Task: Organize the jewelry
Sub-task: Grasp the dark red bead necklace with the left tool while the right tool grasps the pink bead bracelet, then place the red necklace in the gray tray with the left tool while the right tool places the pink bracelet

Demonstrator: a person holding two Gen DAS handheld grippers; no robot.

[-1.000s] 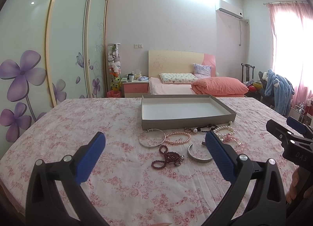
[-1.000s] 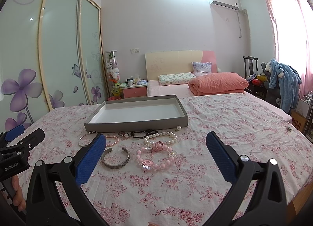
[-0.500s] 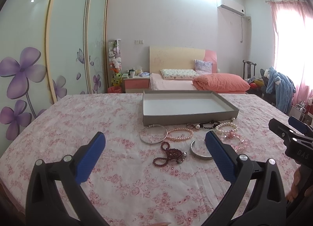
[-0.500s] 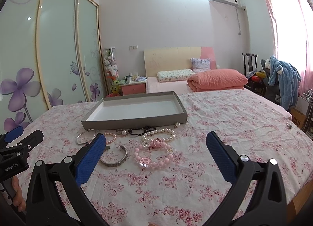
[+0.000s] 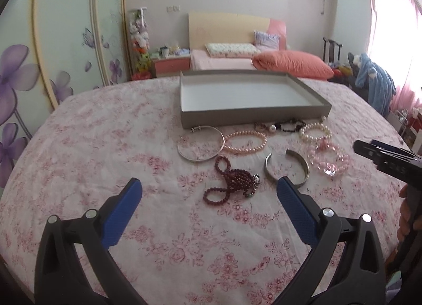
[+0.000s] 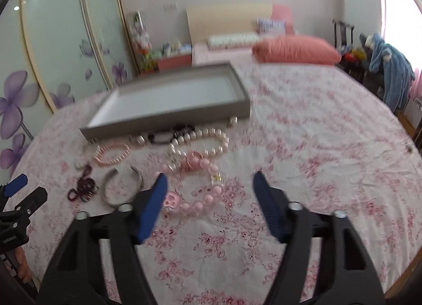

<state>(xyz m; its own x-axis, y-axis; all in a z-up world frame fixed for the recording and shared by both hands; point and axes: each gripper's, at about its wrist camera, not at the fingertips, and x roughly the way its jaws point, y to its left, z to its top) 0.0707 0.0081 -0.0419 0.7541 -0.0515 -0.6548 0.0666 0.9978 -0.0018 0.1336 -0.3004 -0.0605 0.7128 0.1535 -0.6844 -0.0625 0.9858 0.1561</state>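
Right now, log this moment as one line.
stage: approach | left gripper: open, empty | right gripper: open, empty, above pink bead bracelet | grey tray: empty | jewelry on bedspread

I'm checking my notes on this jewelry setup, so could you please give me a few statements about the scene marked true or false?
1. The shallow grey cardboard tray already holds bracelets. False: it holds nothing.
2. The dark red beaded bracelet lies on the floral pink bedspread. True.
3. The left gripper grips the open silver cuff bangle. False: its jaws are open, holding nothing.
4. The white pearl bracelet lies outside the tray. True.
5. The right gripper has open jaws. True.
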